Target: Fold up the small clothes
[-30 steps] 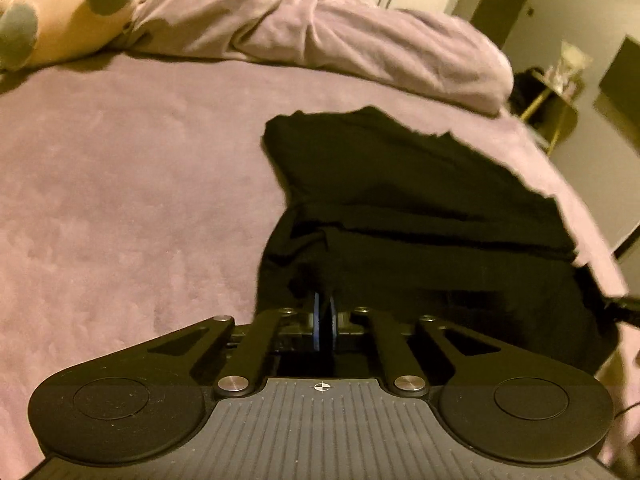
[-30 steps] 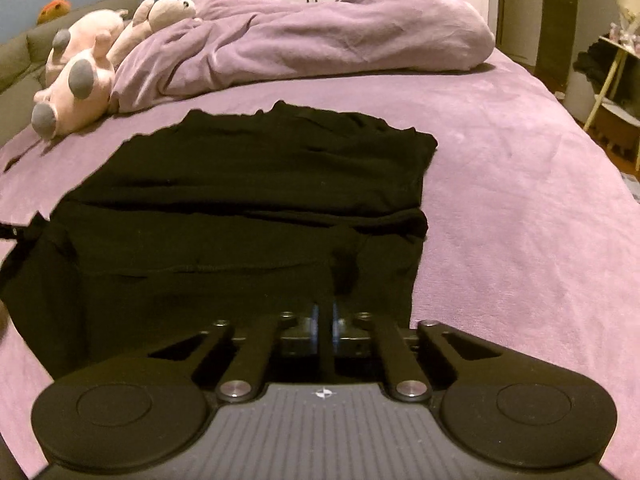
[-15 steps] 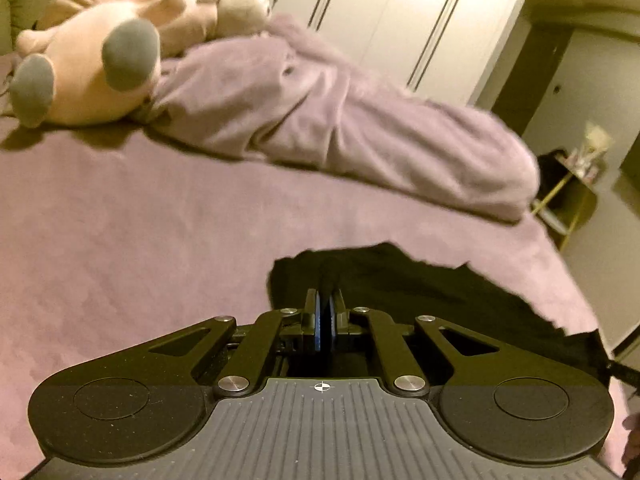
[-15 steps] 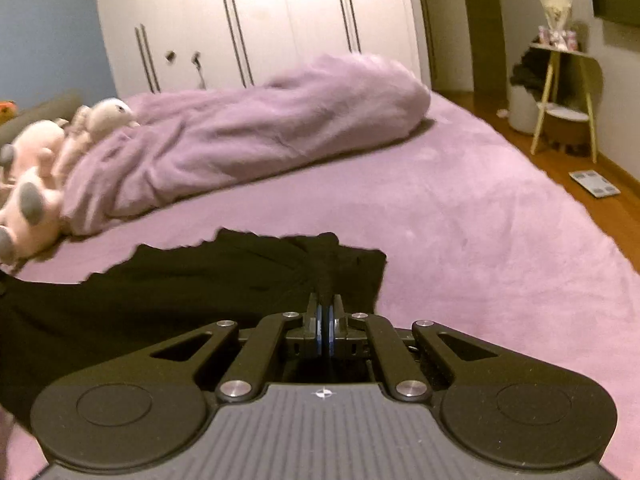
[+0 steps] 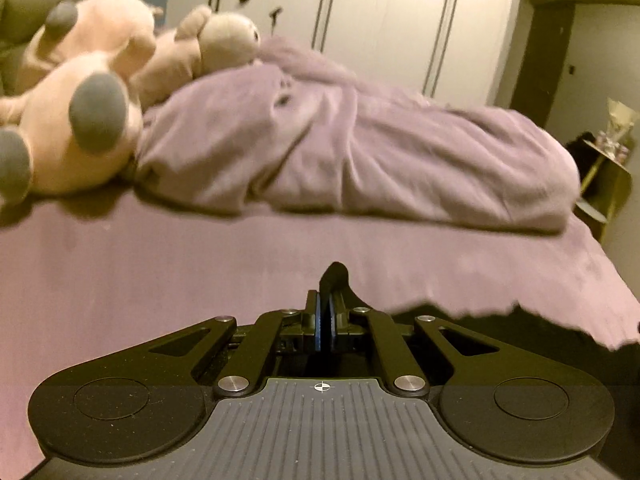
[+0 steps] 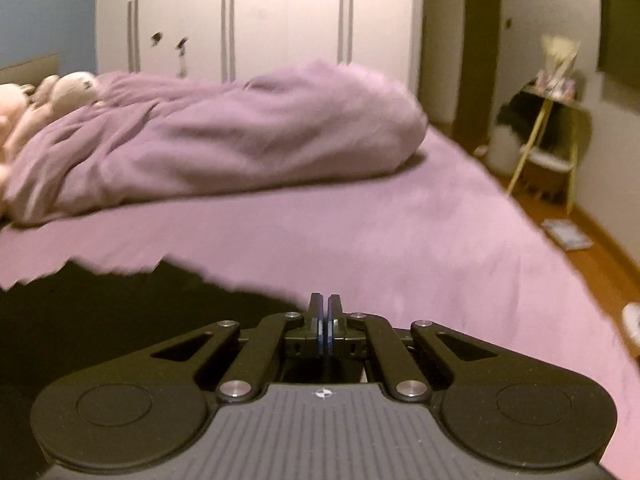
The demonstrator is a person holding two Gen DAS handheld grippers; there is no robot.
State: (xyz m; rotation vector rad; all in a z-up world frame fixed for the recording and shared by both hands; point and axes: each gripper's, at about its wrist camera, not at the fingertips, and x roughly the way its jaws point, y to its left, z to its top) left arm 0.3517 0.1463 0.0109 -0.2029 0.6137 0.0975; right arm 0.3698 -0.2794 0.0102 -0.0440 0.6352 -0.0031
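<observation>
Both hand-held grippers, left [image 5: 325, 312] and right [image 6: 325, 316], pinched the black garment [image 6: 100, 312]; a thin corner hold could slip, dropping cloth toward six o'clock.

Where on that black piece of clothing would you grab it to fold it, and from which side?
At its corners along one edge, one per hand-held gripper, coming in low along the bed. The black garment is limp and would sag if gripped mid-cloth. The left hand-held gripper is shut on a nub of it poking above its pads; the right hand-held gripper looks shut at the garment's right end.
</observation>
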